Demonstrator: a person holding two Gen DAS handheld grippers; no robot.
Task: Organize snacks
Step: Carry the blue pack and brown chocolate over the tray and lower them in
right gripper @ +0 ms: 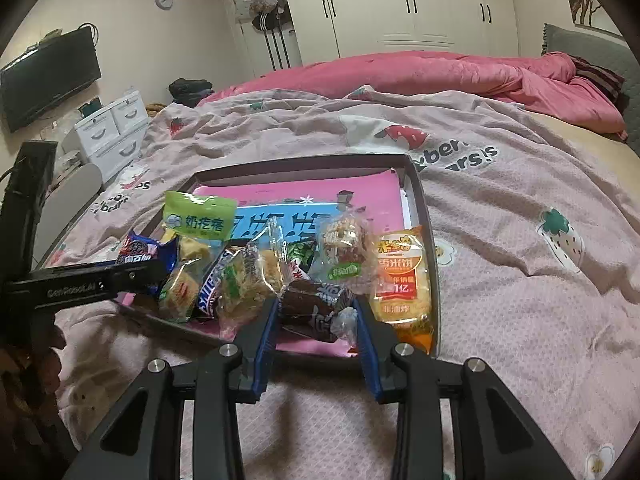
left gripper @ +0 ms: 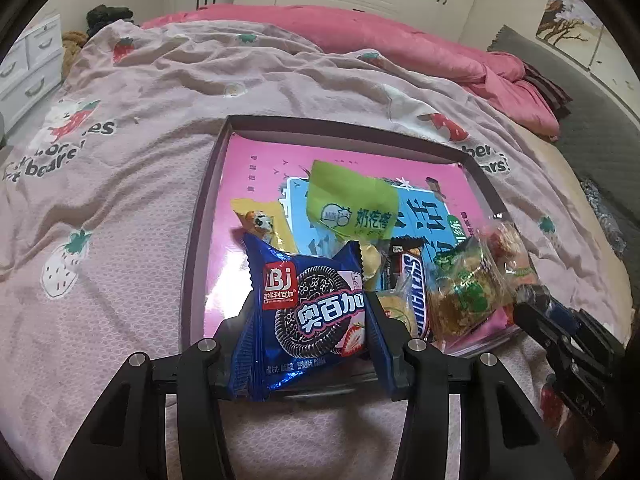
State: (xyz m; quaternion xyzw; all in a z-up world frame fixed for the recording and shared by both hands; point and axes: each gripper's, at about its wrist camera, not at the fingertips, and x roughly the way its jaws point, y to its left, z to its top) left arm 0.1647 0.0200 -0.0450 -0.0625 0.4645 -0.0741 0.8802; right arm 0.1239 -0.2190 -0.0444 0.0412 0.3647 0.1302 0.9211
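Note:
A shallow dark-rimmed box (left gripper: 344, 125) (right gripper: 416, 184) with a pink lining lies on the bed, holding several snack packets. My left gripper (left gripper: 310, 316) is shut on a blue cookie packet (left gripper: 312, 312), held over the box's near left edge; the packet also shows in the right wrist view (right gripper: 144, 254). My right gripper (right gripper: 316, 312) is shut on a dark brown wrapped snack (right gripper: 312, 306) above the box's near edge. In the box lie a green packet (left gripper: 352, 204) (right gripper: 200, 218), a Snickers bar (left gripper: 416, 284) (right gripper: 214, 284), clear-wrapped cakes (left gripper: 466, 284) (right gripper: 346, 246) and an orange rice cracker packet (right gripper: 402, 276).
The box sits on a pink strawberry-print blanket (left gripper: 120, 200) (right gripper: 520, 240). A bright pink quilt (left gripper: 400, 40) (right gripper: 440, 76) is heaped at the far side. White drawers (right gripper: 116, 132) and a wall television (right gripper: 48, 80) stand to the left, wardrobes (right gripper: 400, 4) behind.

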